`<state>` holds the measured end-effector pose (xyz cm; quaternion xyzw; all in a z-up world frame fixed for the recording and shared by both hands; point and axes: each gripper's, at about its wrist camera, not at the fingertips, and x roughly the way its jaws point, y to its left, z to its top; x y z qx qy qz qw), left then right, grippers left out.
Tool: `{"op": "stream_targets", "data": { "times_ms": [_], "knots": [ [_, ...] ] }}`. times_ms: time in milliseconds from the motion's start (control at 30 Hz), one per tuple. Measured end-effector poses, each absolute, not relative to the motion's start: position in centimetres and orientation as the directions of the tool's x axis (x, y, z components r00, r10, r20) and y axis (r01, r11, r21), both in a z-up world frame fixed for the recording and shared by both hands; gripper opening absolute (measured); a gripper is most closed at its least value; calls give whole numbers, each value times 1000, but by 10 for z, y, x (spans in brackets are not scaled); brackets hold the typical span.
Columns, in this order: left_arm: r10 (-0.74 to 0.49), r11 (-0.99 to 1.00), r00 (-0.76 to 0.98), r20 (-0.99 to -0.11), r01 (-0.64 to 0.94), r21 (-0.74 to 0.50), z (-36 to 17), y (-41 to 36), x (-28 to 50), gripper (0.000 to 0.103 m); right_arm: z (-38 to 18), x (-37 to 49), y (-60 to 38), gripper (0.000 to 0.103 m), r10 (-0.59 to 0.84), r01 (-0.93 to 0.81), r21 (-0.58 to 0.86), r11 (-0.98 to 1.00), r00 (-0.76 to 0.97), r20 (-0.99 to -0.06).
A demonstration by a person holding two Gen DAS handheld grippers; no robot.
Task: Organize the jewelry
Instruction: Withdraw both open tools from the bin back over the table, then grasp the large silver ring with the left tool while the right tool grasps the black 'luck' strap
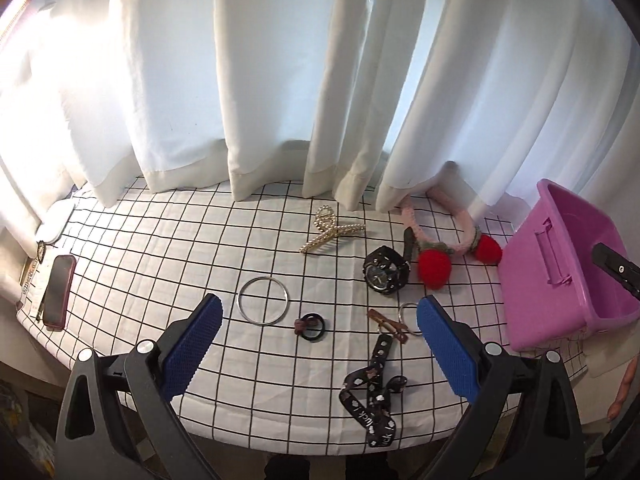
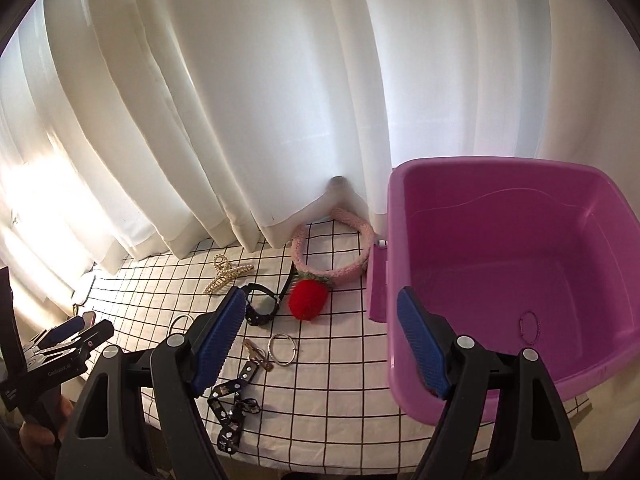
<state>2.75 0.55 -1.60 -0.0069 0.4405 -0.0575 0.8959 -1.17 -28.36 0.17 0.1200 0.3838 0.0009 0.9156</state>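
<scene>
Left wrist view shows our left gripper (image 1: 319,322) spread wide and empty over the small black ring (image 1: 311,327) on the tablecloth (image 1: 160,264); our right gripper (image 2: 320,336) gapes empty at the purple bin (image 2: 500,280). We risk pinching cloth, since the ring lies flat.

Domestic room, probably a bedroom: white curtains (image 1: 280,80) hang behind a table covered in grid-patterned cloth (image 1: 160,248), with a phone (image 1: 58,291) and a purple plastic bin (image 2: 500,260).
</scene>
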Motion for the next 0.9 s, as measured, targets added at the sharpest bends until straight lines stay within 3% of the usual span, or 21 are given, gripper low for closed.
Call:
{"op": "stream_targets", "data": {
  "times_ms": [400,900],
  "knots": [
    [-94,991,531,-842,132,-28,-69,101,51,96,-52,-33,-176,75,84,161,240,957,640,-764],
    [-93,978,423,-901,208,-3,-161,86,81,96,-146,-26,-135,75,162,163,283,945,520,-838]
  ]
}}
